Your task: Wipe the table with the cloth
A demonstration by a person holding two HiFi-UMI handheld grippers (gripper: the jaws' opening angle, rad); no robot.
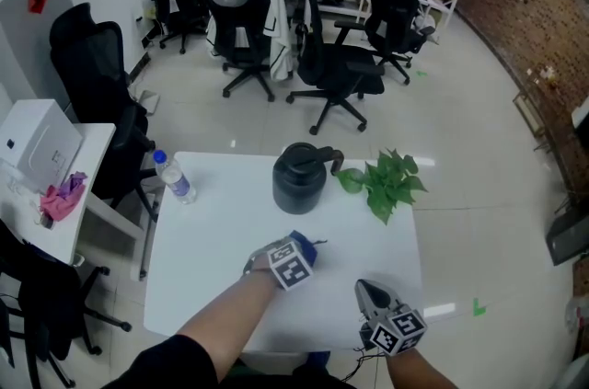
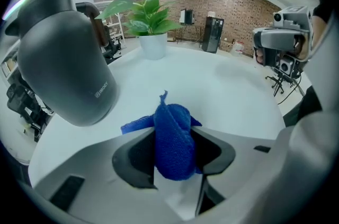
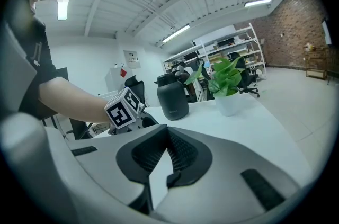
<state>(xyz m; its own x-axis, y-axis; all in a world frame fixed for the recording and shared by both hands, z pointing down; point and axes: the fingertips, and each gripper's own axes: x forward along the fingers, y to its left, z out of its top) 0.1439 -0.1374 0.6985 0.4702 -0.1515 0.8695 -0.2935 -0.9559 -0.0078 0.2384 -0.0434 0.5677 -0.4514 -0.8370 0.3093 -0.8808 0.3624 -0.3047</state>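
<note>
The left gripper (image 2: 172, 150) clamps the bunched blue cloth (image 2: 172, 125) near the dark jug (image 2: 63, 53) on the white worktop (image 2: 228, 90), while the right gripper (image 3: 168, 153) is closed and empty.

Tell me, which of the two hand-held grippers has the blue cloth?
The left hand-held gripper: its jaws pinch the bunched blue cloth. The right hand-held gripper has nothing between its closed jaws.
</note>
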